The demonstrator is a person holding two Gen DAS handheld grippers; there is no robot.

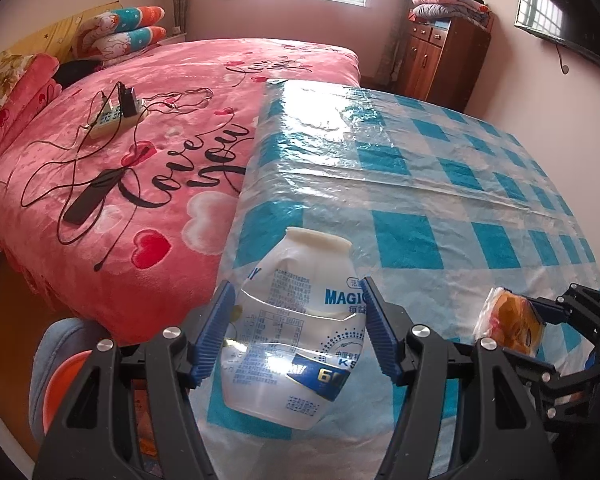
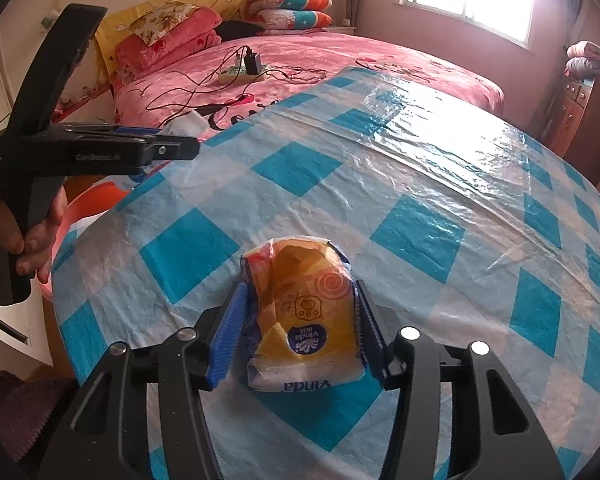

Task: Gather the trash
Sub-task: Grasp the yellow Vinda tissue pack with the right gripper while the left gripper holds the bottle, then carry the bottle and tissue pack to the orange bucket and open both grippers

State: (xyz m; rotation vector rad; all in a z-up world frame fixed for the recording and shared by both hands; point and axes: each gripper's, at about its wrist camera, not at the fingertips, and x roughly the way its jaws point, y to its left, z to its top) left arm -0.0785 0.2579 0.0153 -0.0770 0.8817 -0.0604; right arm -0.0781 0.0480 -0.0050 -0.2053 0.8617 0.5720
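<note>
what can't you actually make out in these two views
- Left wrist view: the crushed white plastic bottle hides its own far side, and the base of the orange bin is behind the left gripper.
- Right wrist view: the orange tissue packet between the right gripper pads; contents unseen.

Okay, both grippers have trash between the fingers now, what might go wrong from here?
1. The crushed bottle in the left gripper is dented and glossy, so it may twist or slip out.
2. The tissue pack in the right gripper is soft; it could squash and slide free when lifted.
3. The plastic tablecloth is loose and wrinkled and might snag on a finger.
</note>
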